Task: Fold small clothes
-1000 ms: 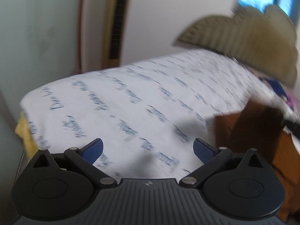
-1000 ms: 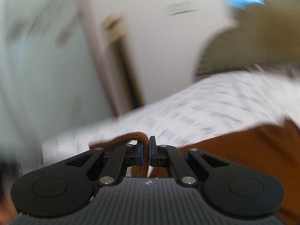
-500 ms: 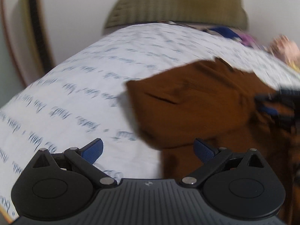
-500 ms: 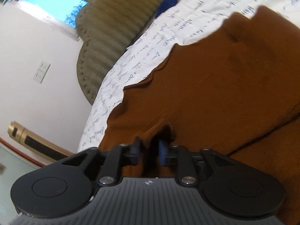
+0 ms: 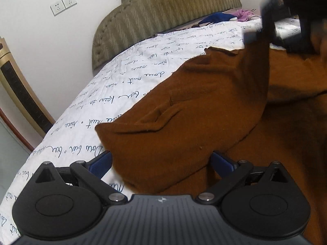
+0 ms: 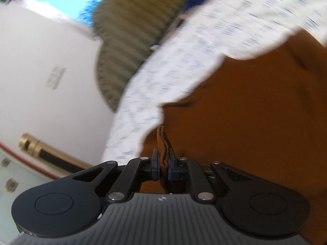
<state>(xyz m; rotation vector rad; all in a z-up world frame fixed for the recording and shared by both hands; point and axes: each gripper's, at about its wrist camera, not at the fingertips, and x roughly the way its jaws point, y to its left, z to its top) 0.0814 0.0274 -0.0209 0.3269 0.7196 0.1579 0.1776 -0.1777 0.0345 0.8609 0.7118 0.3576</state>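
A brown garment [image 5: 204,118] lies on a bed with a white sheet printed with script [image 5: 114,100]. My left gripper [image 5: 161,162] is open, low over the sheet, with a folded corner of the garment lying between its blue pads. My right gripper [image 6: 163,166] is shut on a thick fold of the brown garment [image 6: 245,106]. In the left wrist view the right gripper [image 5: 286,14] shows blurred at the upper right, lifting a strip of the cloth.
An olive padded headboard [image 5: 163,14] stands at the bed's far end, with blue and purple clothes [image 5: 229,17] beside it. A white wall with sockets [image 5: 63,4] and a gold and black floor unit [image 5: 18,94] lie left of the bed.
My left gripper has moved in so the garment's corner lies between its open fingers. My right gripper opened briefly, then shut on a fold of the garment and is moving.
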